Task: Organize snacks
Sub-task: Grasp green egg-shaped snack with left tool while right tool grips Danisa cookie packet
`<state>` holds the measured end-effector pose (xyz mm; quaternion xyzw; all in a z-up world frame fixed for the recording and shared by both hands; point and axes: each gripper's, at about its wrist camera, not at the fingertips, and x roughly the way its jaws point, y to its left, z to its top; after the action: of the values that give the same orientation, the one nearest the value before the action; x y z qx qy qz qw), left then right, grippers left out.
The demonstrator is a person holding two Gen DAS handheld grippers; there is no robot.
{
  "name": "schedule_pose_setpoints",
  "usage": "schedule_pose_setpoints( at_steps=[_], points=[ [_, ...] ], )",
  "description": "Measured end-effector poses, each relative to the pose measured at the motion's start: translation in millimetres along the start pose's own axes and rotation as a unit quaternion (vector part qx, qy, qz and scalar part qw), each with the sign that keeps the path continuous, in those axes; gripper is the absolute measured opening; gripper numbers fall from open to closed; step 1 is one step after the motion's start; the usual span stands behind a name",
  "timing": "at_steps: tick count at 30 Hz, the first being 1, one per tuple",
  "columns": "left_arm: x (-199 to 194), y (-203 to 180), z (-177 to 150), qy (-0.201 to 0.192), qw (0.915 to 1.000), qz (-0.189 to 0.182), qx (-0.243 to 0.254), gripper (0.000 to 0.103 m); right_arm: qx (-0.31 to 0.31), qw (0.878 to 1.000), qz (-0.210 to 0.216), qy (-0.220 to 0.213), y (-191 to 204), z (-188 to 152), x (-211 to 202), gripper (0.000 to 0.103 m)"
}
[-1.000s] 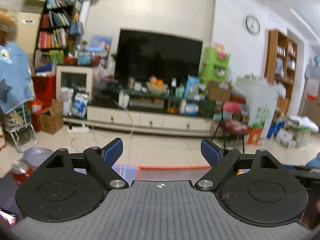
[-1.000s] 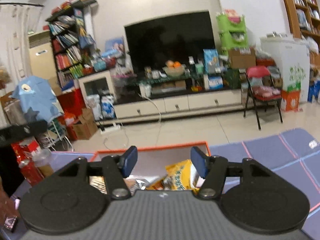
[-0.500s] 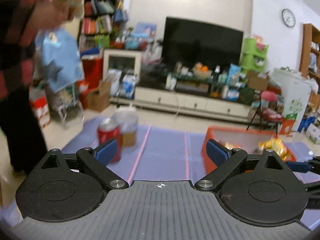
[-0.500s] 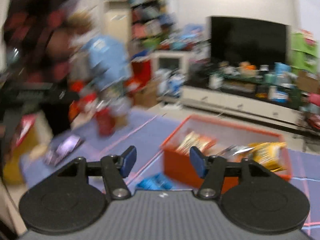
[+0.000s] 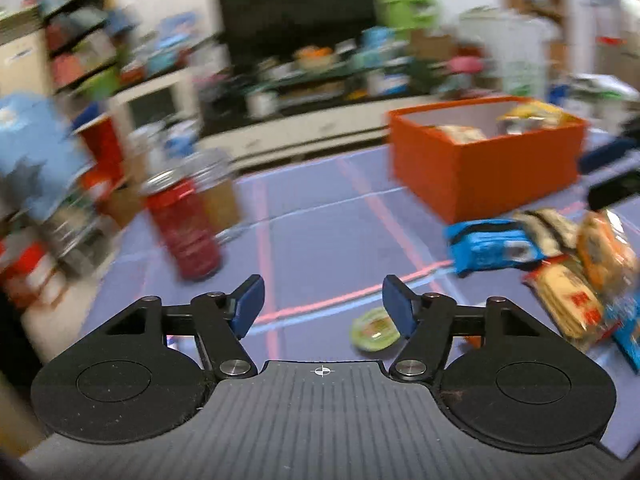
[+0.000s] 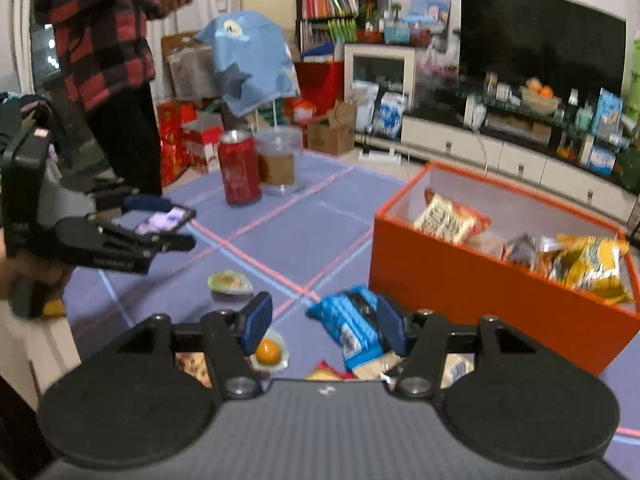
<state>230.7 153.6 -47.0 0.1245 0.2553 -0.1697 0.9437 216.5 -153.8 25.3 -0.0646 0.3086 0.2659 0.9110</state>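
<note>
Left gripper point(image 5: 323, 307): your jaws have just been closing, yet they stand apart with only bare mat between them. Nothing is held.
Right gripper point(image 6: 325, 323): its jaws have just opened slightly and stand apart, and the blue snack packet point(image 6: 352, 326) lies just ahead of the right finger, so you are not gripping it.
Loose snacks: in the left wrist view the heap of packets point(image 5: 568, 280) lies at 3 o'clock, and a small green round snack point(image 5: 374, 328) sits beside your right fingertip.
Orange box point(image 6: 500, 264): it stands at 2 o'clock in the right wrist view, already holding several bags, with the blue packet just beside its near wall.
Blur risk: the left view is smeared, so if you close now you may clamp air or shove the round snack away.
Overlap risk: packets lie on one another, so a pinch may drag a neighbour along.
Can risk: the red can point(image 6: 239, 168) and clear cup point(image 6: 279, 164) stand touching at 11 o'clock; a wide left sweep could topple them.
Bystander: a person in a checked shirt point(image 6: 100, 28) stands beyond the mat's far left corner, near your left gripper's side.
</note>
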Motion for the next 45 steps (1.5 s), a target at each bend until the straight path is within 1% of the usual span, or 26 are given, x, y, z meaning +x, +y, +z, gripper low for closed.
schedule_pose_setpoints(
  at_steps=[1, 3, 5, 6, 8, 9, 10, 11, 13, 15, 16, 19, 21, 23, 25, 28, 30, 31, 34, 35, 36, 37, 40, 41, 43, 45],
  points=[
    [4, -3, -1, 0.001, 0.9998, -0.011, 0.018, 0.041, 0.001, 1.000, 0.000, 0.008, -2, -1, 2, 0.059],
    [11, -13, 5, 0.018, 0.9993, -0.013, 0.031, 0.044, 0.001, 1.000, 0.003, 0.012, -3, -3, 3, 0.059],
    [9, -27, 15, 0.010, 0.9981, -0.051, 0.033, 0.052, -0.002, 1.000, -0.001, 0.012, -1, -3, 5, 0.059],
    [7, -37, 19, 0.001, 0.9968, -0.068, 0.042, 0.060, -0.002, 1.000, -0.003, 0.012, -1, -3, 8, 0.059],
    [8, -53, 24, -0.008, 0.9930, -0.077, 0.088, 0.061, 0.001, 1.000, -0.007, 0.012, 0, -1, 13, 0.059],
    [11, -57, 23, -0.006, 0.9913, -0.066, 0.114, 0.061, 0.000, 1.000, -0.008, 0.014, 0, -1, 14, 0.059],
    [16, -57, 21, 0.000, 0.9902, -0.056, 0.127, 0.056, -0.002, 1.000, -0.009, 0.014, -1, -1, 15, 0.059],
    [24, -50, 19, 0.013, 0.9903, -0.056, 0.126, 0.050, -0.004, 1.000, -0.009, 0.013, -2, -1, 15, 0.059],
    [37, -29, 15, 0.049, 0.9910, -0.079, 0.097, 0.023, -0.003, 1.000, -0.007, 0.013, -5, -2, 13, 0.059],
    [48, -10, 11, 0.071, 0.9912, -0.093, 0.062, 0.012, -0.003, 1.000, -0.007, 0.014, -10, -2, 11, 0.061],
    [51, -5, 10, 0.074, 0.9908, -0.100, 0.051, 0.009, -0.003, 1.000, -0.011, 0.016, -13, -2, 11, 0.061],
    [56, 2, 12, 0.072, 0.9883, -0.132, 0.027, 0.011, 0.007, 1.000, -0.027, 0.015, -30, 2, 1, 0.061],
    [63, 0, 10, 0.083, 0.9853, -0.148, 0.020, 0.013, 0.039, 0.998, -0.039, 0.003, -48, 4, -16, 0.063],
    [68, -3, 6, 0.098, 0.9828, -0.155, 0.028, 0.013, 0.072, 0.995, -0.065, -0.008, -61, -2, -41, 0.065],
    [69, -7, 0, 0.108, 0.9819, -0.153, 0.030, 0.013, 0.111, 0.989, -0.091, -0.019, -67, -19, -68, 0.066],
    [71, -7, -5, 0.112, 0.9823, -0.149, 0.021, 0.012, 0.181, 0.978, -0.104, -0.027, -64, -56, -100, 0.068],
    [67, -3, -6, 0.111, 0.9840, -0.140, 0.008, 0.012, 0.206, 0.973, -0.106, -0.019, -55, -81, -110, 0.069],
    [66, -2, -7, 0.108, 0.9851, -0.134, 0.003, 0.012, 0.210, 0.972, -0.107, -0.014, -49, -90, -113, 0.069],
    [63, 0, -8, 0.102, 0.9847, -0.140, -0.015, 0.011, 0.204, 0.973, -0.109, 0.014, -30, -109, -108, 0.069],
    [64, -1, -8, 0.103, 0.9849, -0.137, -0.020, 0.010, 0.202, 0.973, -0.107, 0.024, -25, -111, -106, 0.069],
    [64, -2, -9, 0.108, 0.9849, -0.133, -0.025, 0.004, 0.199, 0.974, -0.103, 0.031, -20, -113, -103, 0.069],
    [64, -4, -10, 0.111, 0.9847, -0.131, -0.030, 0.000, 0.193, 0.975, -0.102, 0.035, -15, -114, -101, 0.069],
    [63, -9, -9, 0.113, 0.9840, -0.129, -0.049, 0.000, 0.185, 0.976, -0.110, 0.045, -3, -117, -97, 0.069],
    [63, -9, -9, 0.114, 0.9835, -0.127, -0.060, 0.001, 0.185, 0.976, -0.110, 0.046, -1, -121, -98, 0.069],
    [63, -10, -8, 0.116, 0.9828, -0.124, -0.073, 0.011, 0.183, 0.975, -0.111, 0.054, 2, -125, -97, 0.069],
    [64, -14, -7, 0.117, 0.9845, -0.112, -0.067, 0.013, 0.179, 0.975, -0.115, 0.061, 4, -129, -96, 0.069]
  ],
)
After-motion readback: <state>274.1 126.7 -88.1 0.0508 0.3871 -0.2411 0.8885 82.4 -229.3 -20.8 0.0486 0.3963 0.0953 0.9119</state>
